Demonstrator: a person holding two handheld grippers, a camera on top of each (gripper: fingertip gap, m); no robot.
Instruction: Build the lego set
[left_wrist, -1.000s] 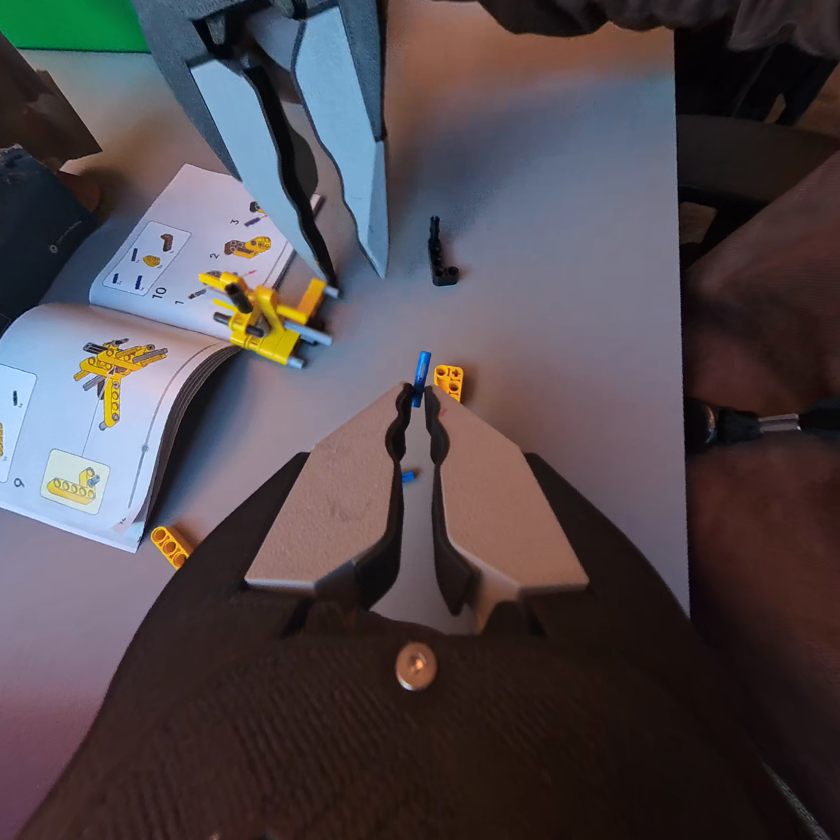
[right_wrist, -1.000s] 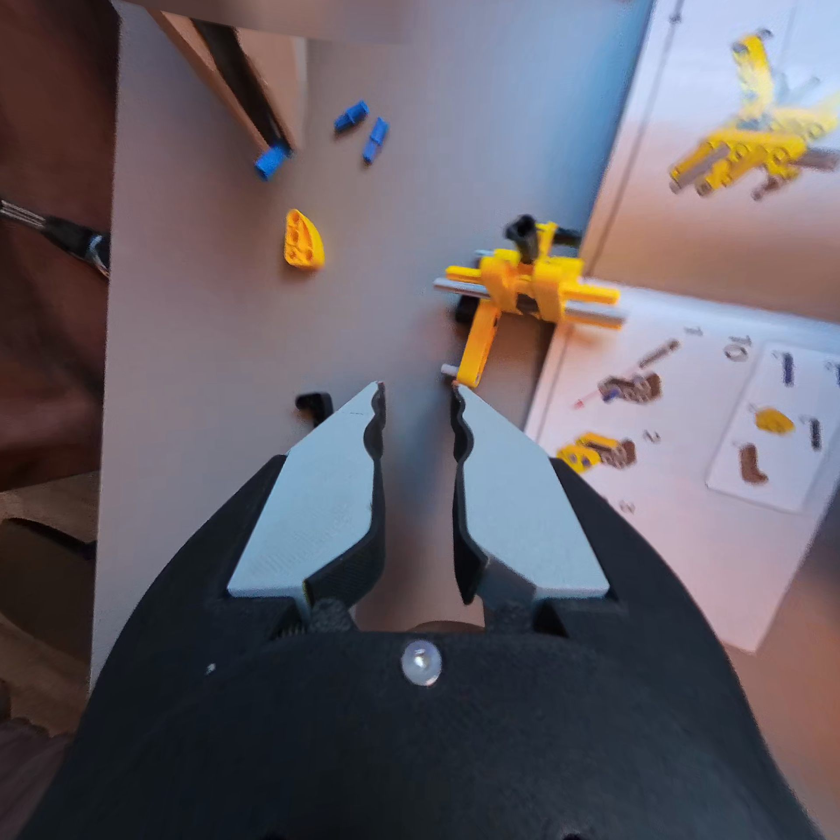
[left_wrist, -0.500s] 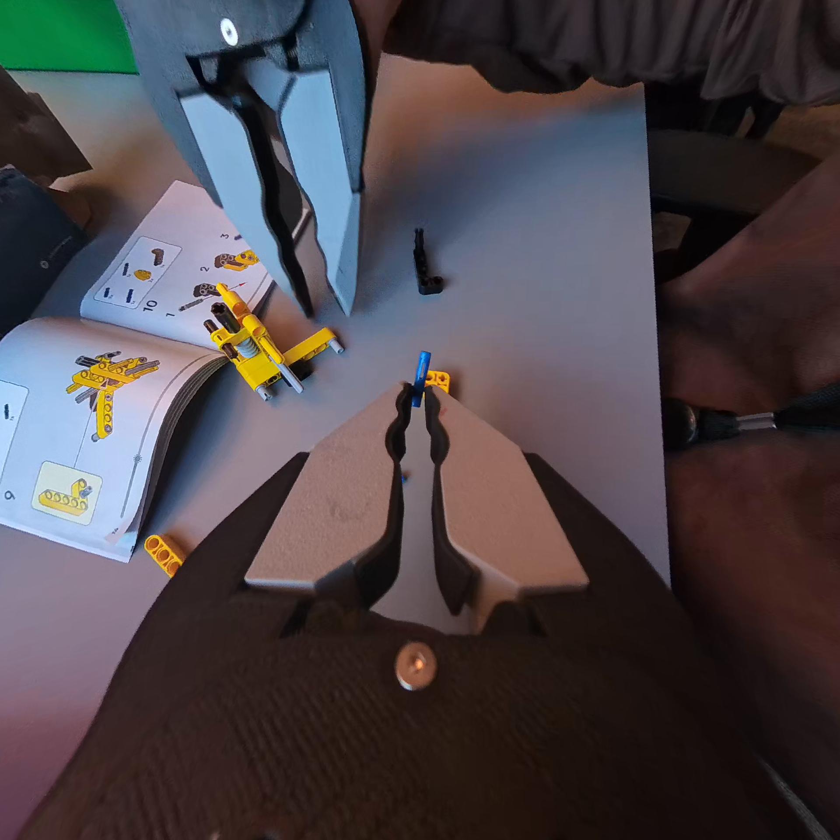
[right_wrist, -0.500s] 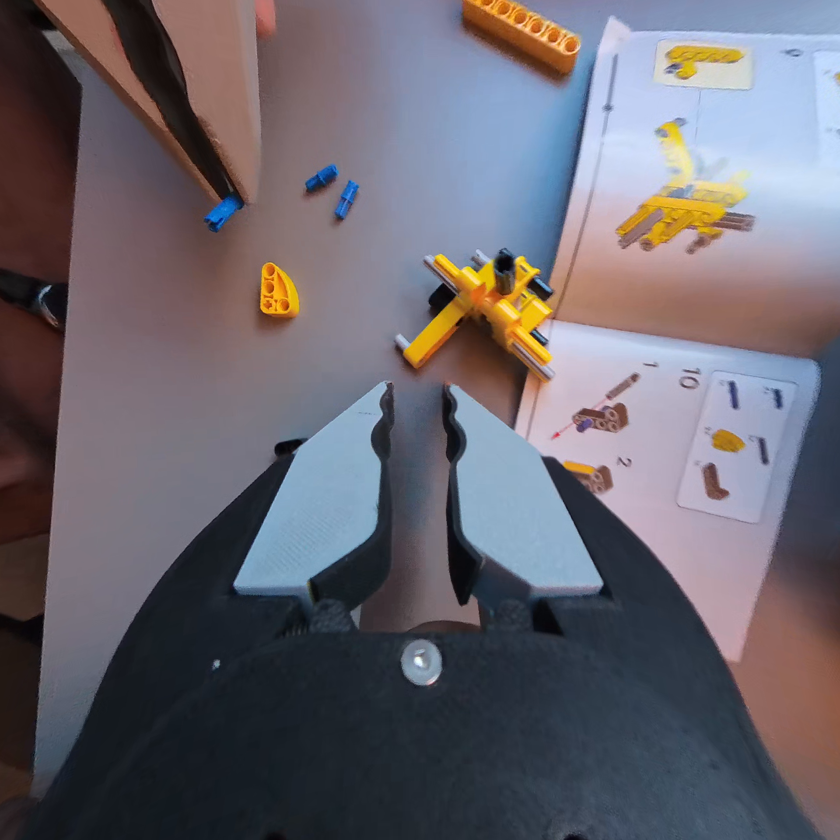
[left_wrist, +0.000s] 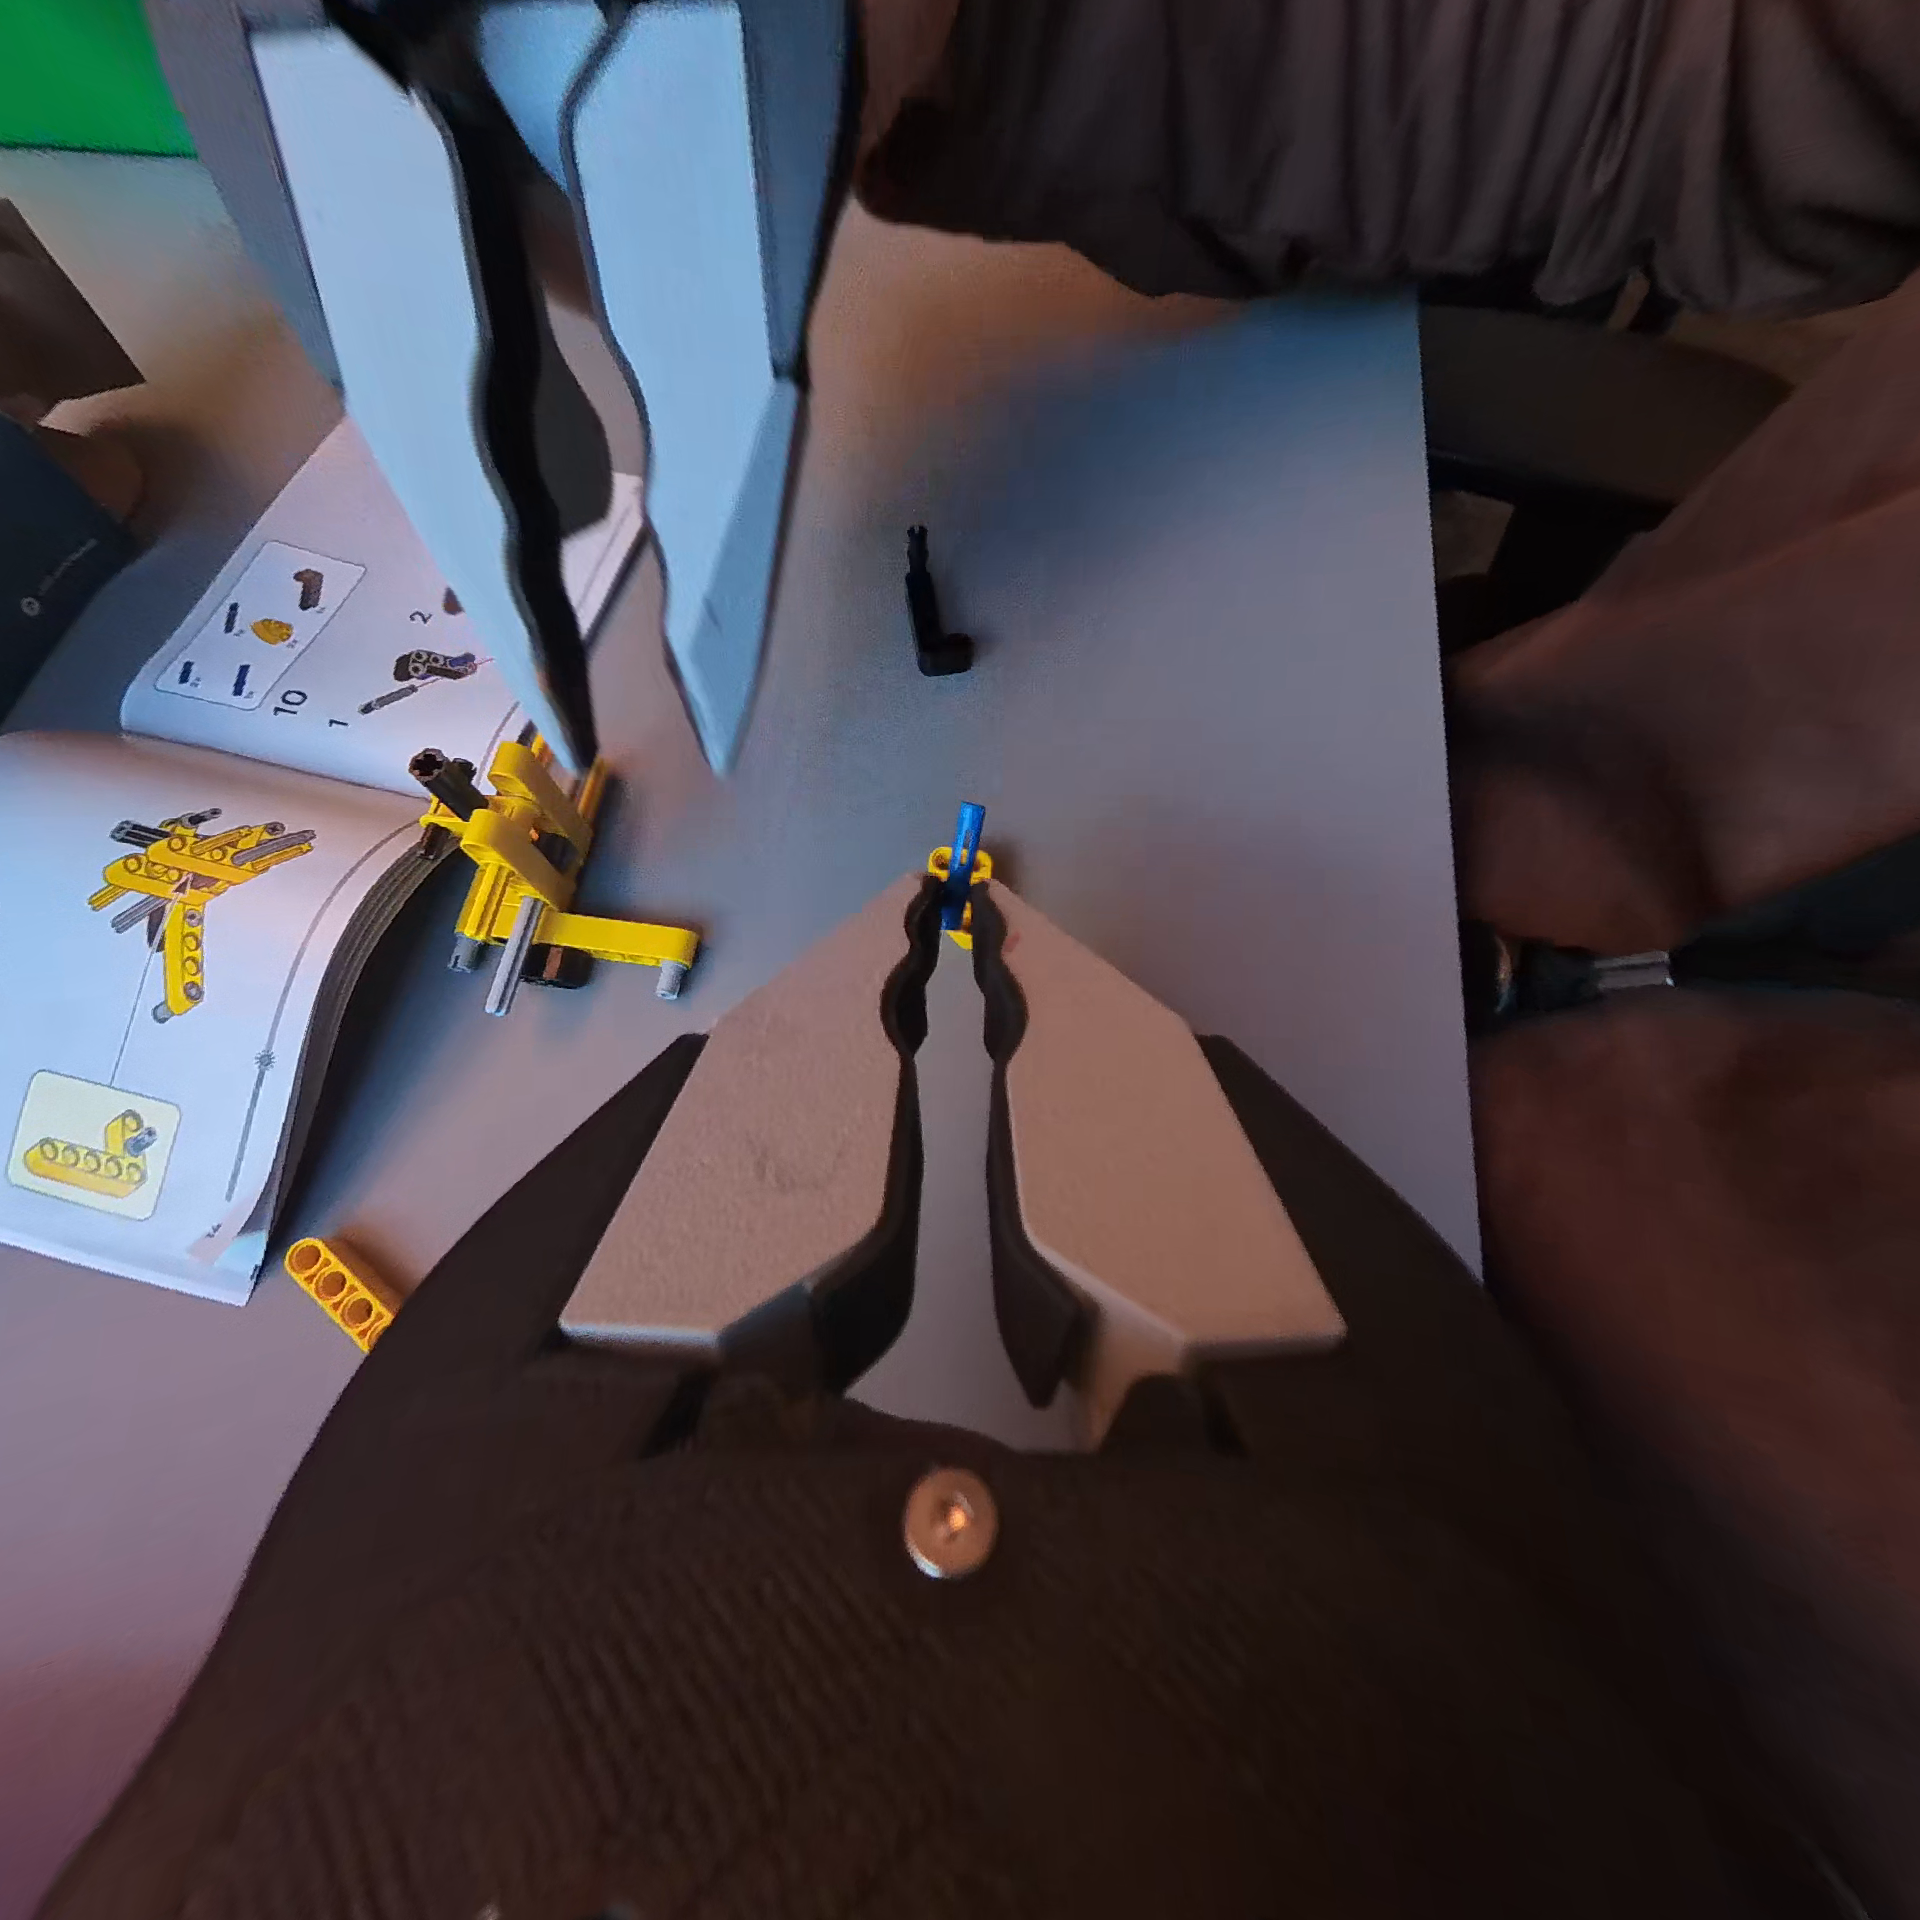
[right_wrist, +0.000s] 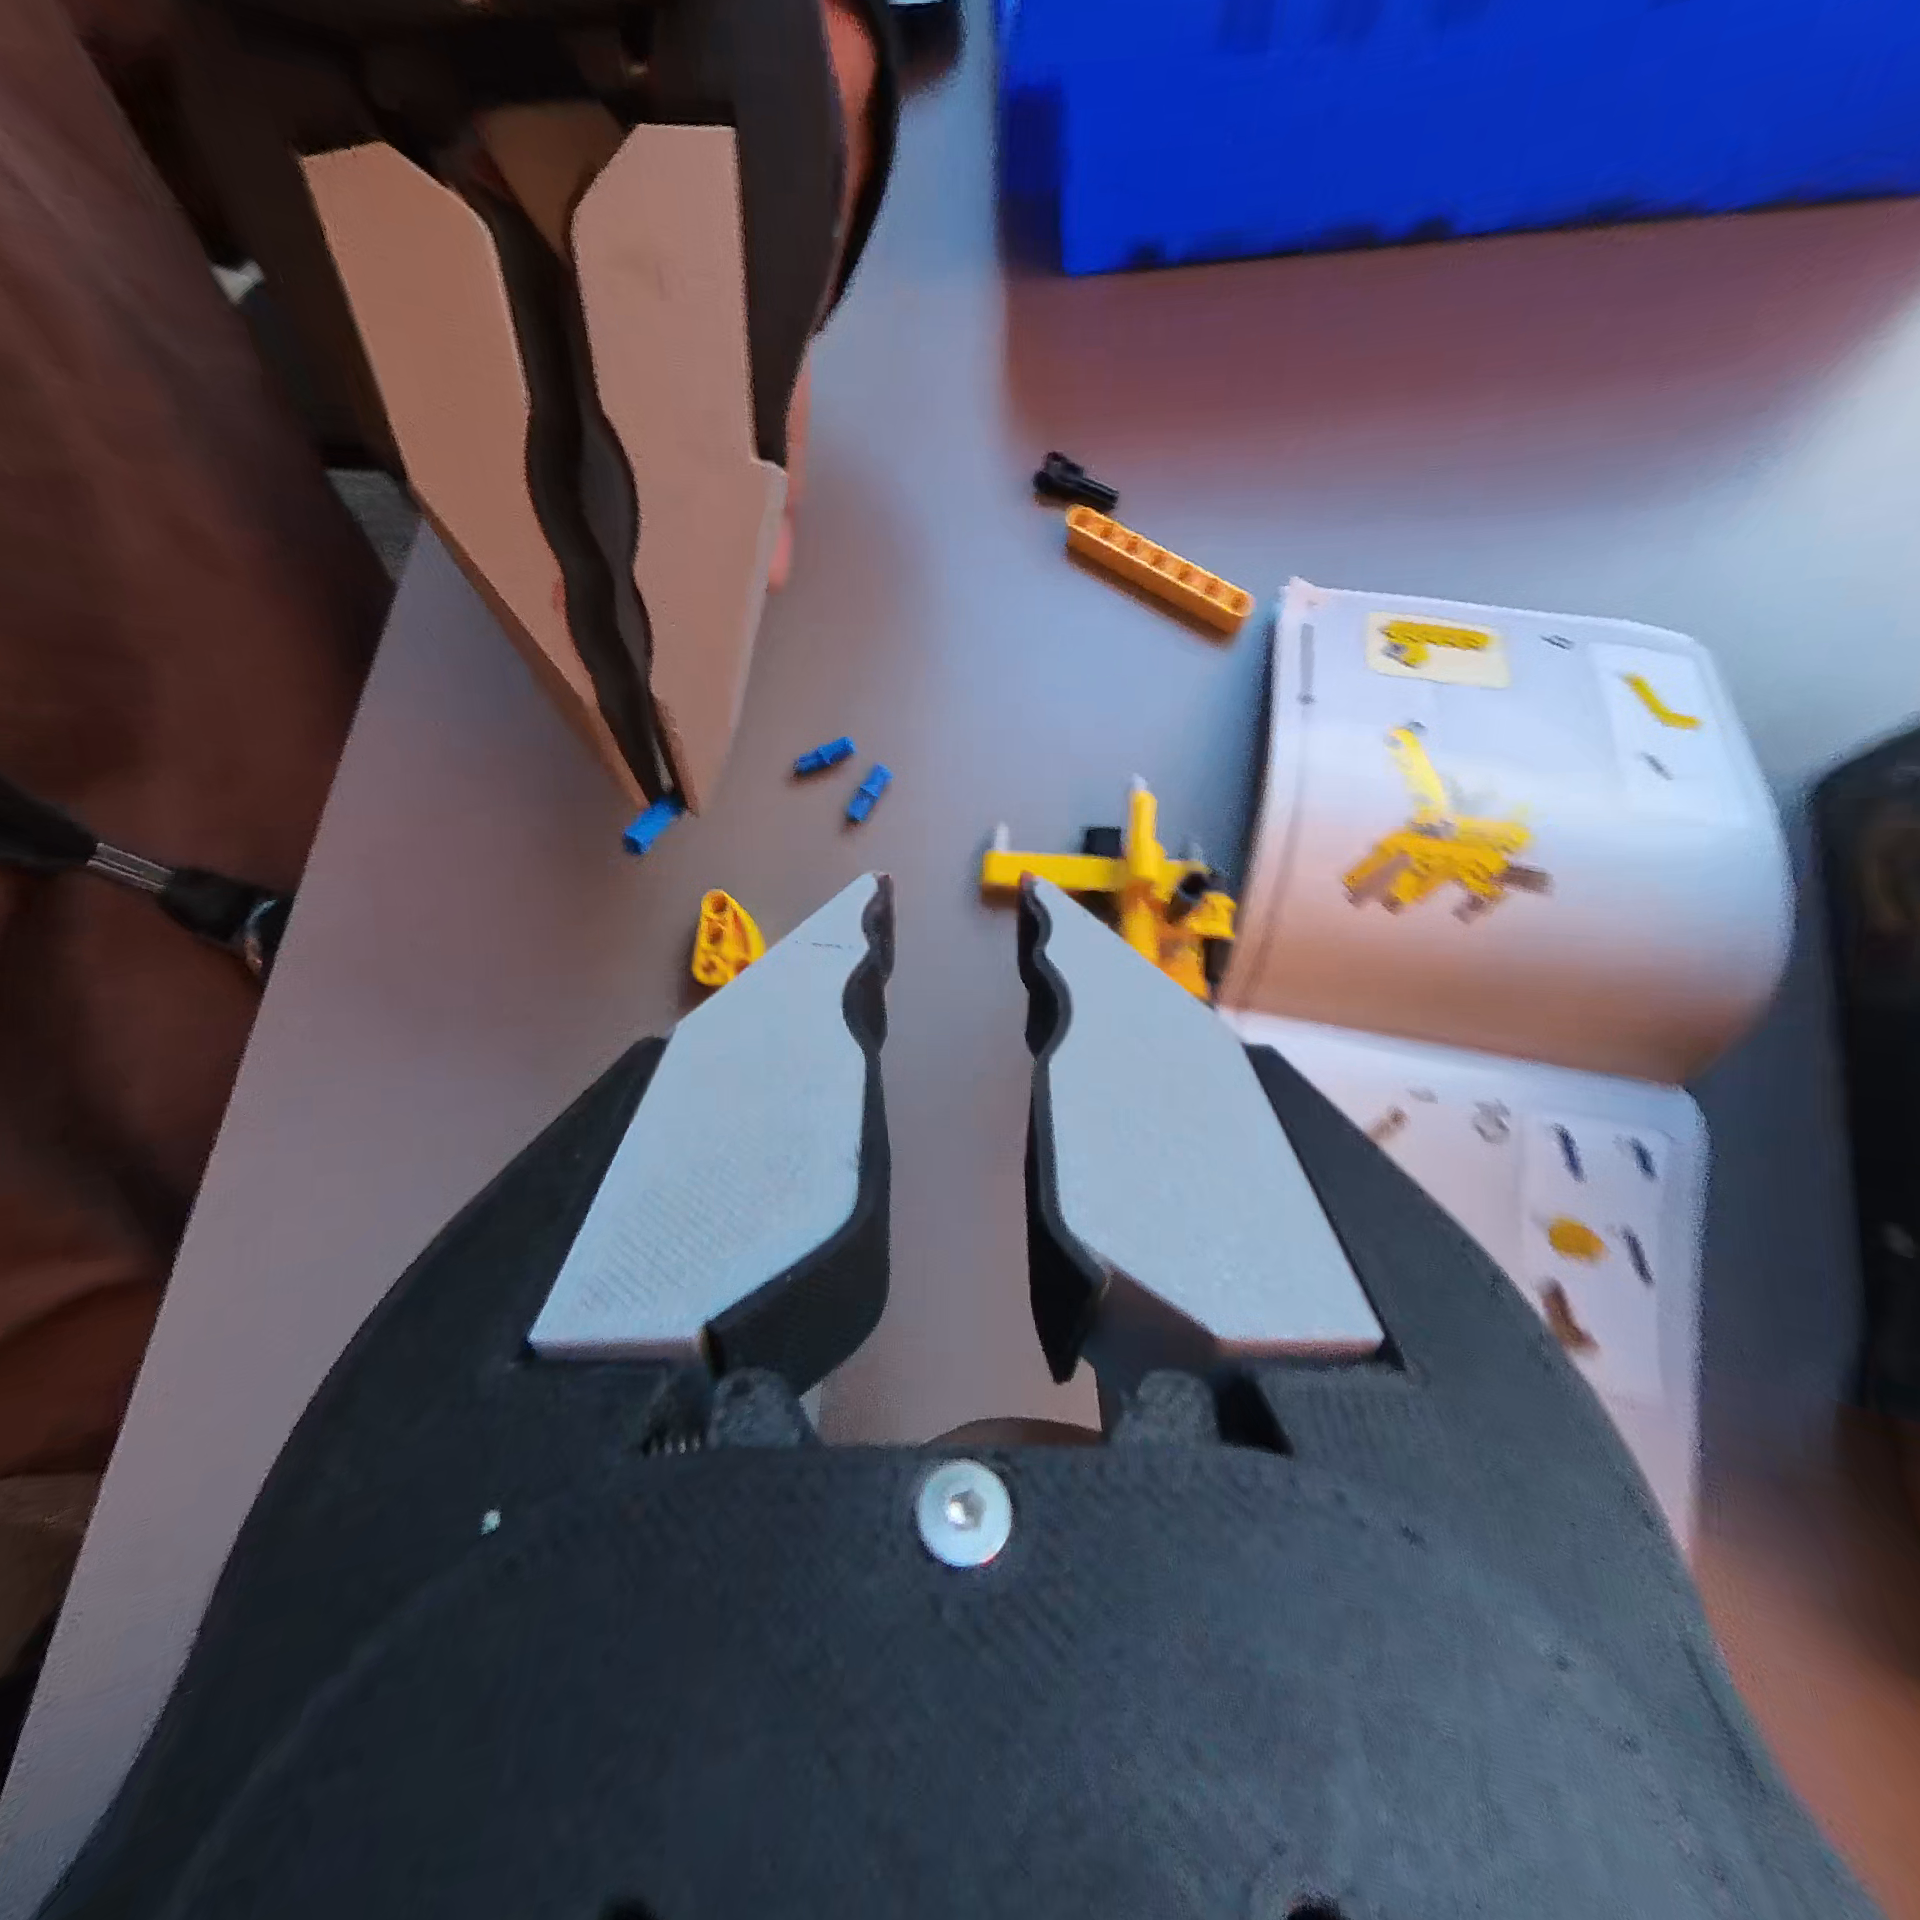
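My left tongs (left_wrist: 951, 894) are pinched nearly closed at the tips, angled down toward the counter (left_wrist: 1143, 520). My right tongs (right_wrist: 954, 899) are parted with a clear gap, empty, reaching in from the opposite side, tips low.

We see a grey tabletop (left_wrist: 1143, 468) bathed in warm, reddish light. In the right wrist view a blue box (right_wrist: 1455, 125) stands at its far side, its outline blurred. In the left wrist view a patch of bright green (left_wrist: 73, 83) shows beyond the tabletop's corner, and a black case (left_wrist: 47, 592) lies at the picture's left edge below it. Dark gathered fabric (left_wrist: 1455, 135) hangs over the tabletop's far side. Off its right edge we make out a dark chair part (left_wrist: 1558, 416), reddish-brown cloth (left_wrist: 1714, 727) and a black rod with a metal section (left_wrist: 1600, 971). What the rod belongs to, we cannot tell.
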